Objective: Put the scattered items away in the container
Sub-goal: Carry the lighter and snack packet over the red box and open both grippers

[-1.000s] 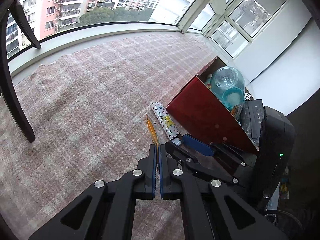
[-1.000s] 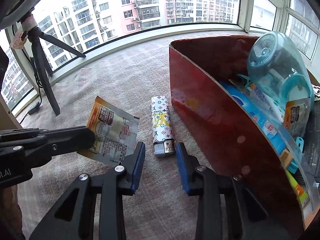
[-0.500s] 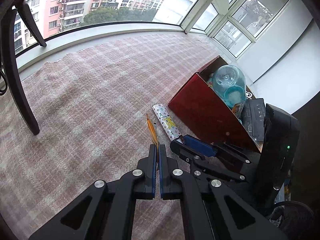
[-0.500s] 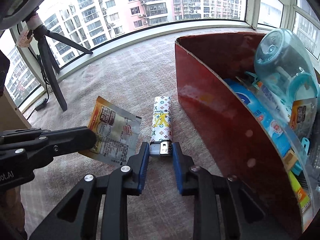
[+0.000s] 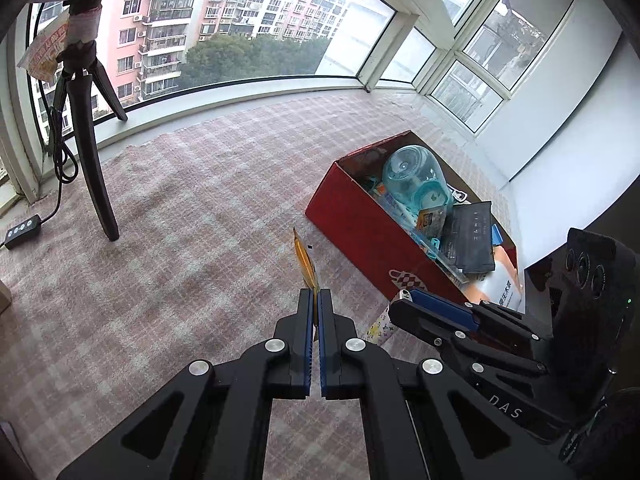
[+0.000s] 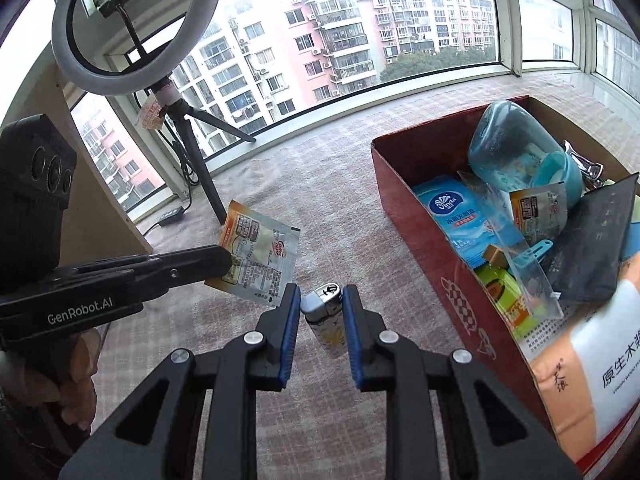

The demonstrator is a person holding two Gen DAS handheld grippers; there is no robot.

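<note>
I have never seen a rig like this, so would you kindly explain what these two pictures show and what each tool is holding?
No robot is here: a person holds a two-finger tool in each hand, and a fisheye camera on each tool looks forward along its fingers. One picture is from the left tool, the other from the right.

The left gripper has its jaws shut on the edge of a flat sachet, which the left view sees edge-on. The right gripper has a patterned lighter between its jaws, which are closing on it; the lighter looks lifted off the cloth.

Below is a pink checked cloth. On it stands a red cardboard box, already holding a blue plastic bottle, tissue packs and other small things. A ring light on a tripod stands by the window.
</note>
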